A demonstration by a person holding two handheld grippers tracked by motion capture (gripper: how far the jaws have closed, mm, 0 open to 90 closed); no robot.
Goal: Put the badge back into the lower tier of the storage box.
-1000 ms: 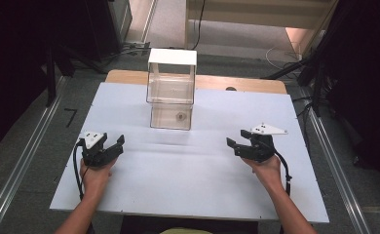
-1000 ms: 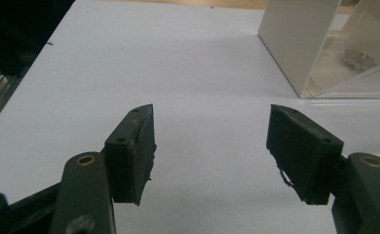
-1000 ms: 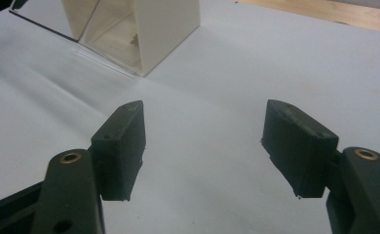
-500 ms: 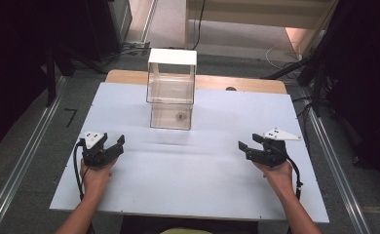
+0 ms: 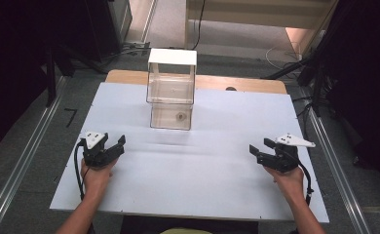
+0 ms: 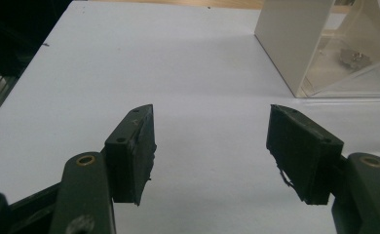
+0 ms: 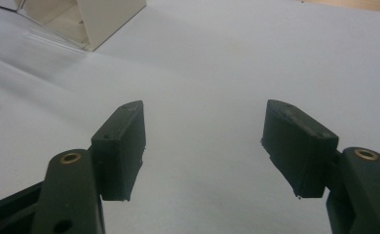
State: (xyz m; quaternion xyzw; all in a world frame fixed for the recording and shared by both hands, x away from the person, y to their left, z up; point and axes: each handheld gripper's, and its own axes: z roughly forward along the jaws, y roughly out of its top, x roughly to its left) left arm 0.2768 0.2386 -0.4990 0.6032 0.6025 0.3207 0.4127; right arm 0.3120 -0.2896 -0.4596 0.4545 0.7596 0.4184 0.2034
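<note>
High view: the white counter [image 5: 212, 180] carries a clear box [image 5: 171, 95] with a white top, standing at 12 o'clock from the counter's middle, near the far edge. It has two levels, and a small dark object [image 5: 180, 117] lies in the lower one; what it is cannot be told. The left hand-held gripper [image 5: 116, 145] sits low at 8 o'clock, held by the person's left hand [image 5: 96, 176], its jaws spread apart with nothing between them and aimed toward 2 o'clock. The right hand-held gripper [image 5: 259, 152] sits at 4 o'clock in the right hand [image 5: 289, 181], jaws likewise apart and bare, aimed toward 10 o'clock. Both are well apart from the box and from each other

Left gripper view: the left hand-held gripper [image 6: 211, 141] shows its two black jaws wide open over bare counter [image 6: 129, 58]. The clear box [image 6: 319, 44] lies at 1 o'clock, its white side wall facing the camera, and the small dark object [image 6: 353, 56] shows through the clear wall

Right gripper view: the right hand-held gripper [image 7: 205, 139] also has its jaws spread, with only white counter [image 7: 256, 53] between them. A corner of the clear box [image 7: 88, 17] is at 11 o'clock, far from the jaw tips
</note>
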